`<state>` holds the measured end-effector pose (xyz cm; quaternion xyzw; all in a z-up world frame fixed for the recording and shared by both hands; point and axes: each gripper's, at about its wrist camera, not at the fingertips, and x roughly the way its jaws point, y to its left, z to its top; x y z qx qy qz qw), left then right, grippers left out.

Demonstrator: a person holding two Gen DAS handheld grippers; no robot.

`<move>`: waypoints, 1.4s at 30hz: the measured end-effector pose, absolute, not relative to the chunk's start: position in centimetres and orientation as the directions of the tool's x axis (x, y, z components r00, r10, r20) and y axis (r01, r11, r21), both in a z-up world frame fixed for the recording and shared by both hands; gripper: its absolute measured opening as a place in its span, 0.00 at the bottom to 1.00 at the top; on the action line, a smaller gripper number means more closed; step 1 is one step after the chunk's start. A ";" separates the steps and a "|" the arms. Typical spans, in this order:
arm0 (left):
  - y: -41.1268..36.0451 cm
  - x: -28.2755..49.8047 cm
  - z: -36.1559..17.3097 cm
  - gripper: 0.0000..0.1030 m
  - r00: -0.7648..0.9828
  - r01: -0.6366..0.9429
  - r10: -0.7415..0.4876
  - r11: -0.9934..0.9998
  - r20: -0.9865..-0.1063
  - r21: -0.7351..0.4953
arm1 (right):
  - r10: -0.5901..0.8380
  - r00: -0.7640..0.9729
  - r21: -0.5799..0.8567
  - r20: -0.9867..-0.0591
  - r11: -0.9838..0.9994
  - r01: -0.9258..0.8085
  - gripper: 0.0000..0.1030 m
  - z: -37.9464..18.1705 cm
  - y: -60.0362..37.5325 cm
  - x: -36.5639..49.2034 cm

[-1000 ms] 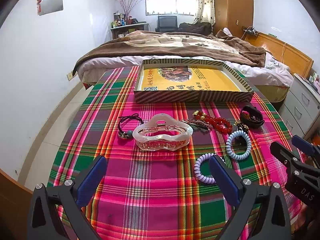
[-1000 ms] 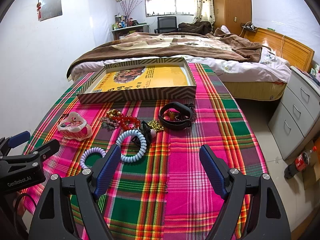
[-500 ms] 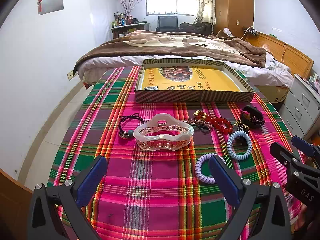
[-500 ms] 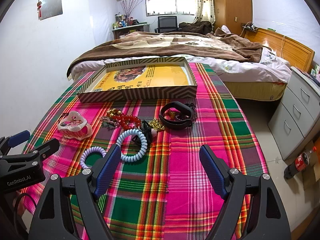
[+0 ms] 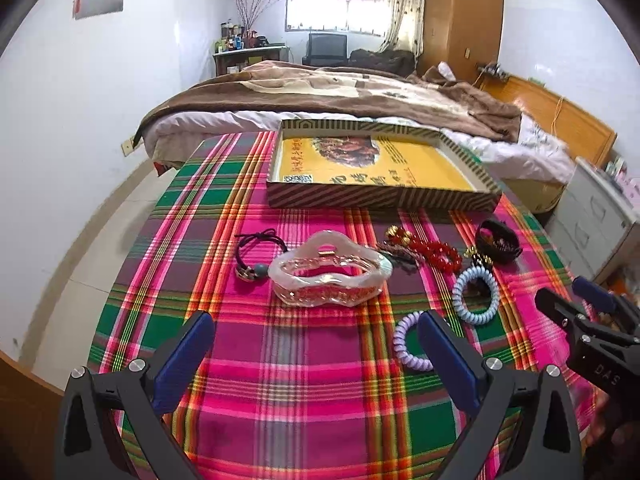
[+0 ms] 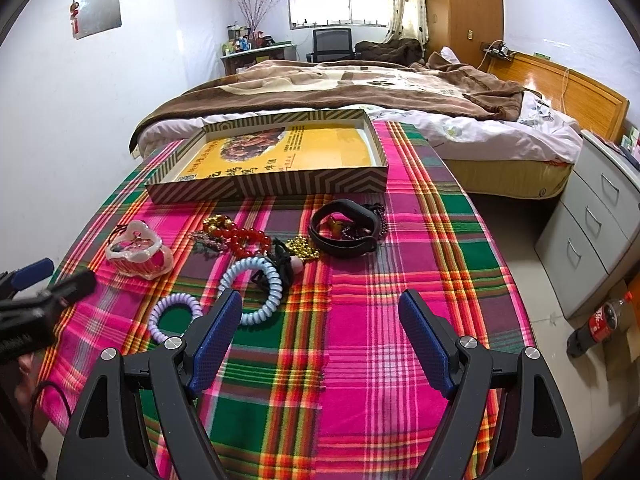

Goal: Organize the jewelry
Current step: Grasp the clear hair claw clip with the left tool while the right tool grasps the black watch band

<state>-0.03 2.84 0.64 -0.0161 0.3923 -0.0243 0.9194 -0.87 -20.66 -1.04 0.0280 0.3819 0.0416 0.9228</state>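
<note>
purple coil tie [image 5: 408, 344] partly behind left fingers [image 5: 448, 364], small black clip [image 6: 280, 264] unclear

Two low wrist views, shared plaid table [image 5: 320, 380]

Jewelry spread on the tablecloth [image 5: 304, 380]
Box [image 5: 380, 196] sits behind it, bed [image 5: 320, 92] behind that, hair claw [image 5: 330, 274] left of the bead bracelet [image 5: 436, 252].

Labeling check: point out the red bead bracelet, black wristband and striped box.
red bead bracelet [image 6: 240, 237], right wrist view, on the beads mid-strand
black wristband [image 6: 344, 245], right wrist view, on its near band
striped box [image 6: 280, 186], right wrist view, on its near outer wall
</note>
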 end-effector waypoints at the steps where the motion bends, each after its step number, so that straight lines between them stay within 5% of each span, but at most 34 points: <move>1: 3.5 0.1 0.6 1.00 0.693 0.031 -0.067 0.998 -0.718 -0.063 | 0.096 0.704 0.084 -0.704 0.995 -0.052 0.78 -1.1 -20.8 -0.7; 26: 2.1 8.3 -2.9 0.99 0.568 0.320 -0.228 0.947 -0.791 -0.043 | 0.104 0.663 0.105 -0.742 0.994 -0.039 0.78 -2.7 -24.5 3.3; 32: 1.3 8.9 -3.9 0.81 0.541 0.333 -0.223 0.942 -0.811 -0.038 | 0.113 0.657 0.118 -0.746 0.992 -0.037 0.78 -2.8 -25.1 4.3; 42: 1.3 8.9 -3.7 0.81 0.556 0.310 -0.229 0.949 -0.799 -0.057 | 0.087 0.671 0.080 -0.736 0.996 -0.042 0.76 -2.4 -25.6 6.8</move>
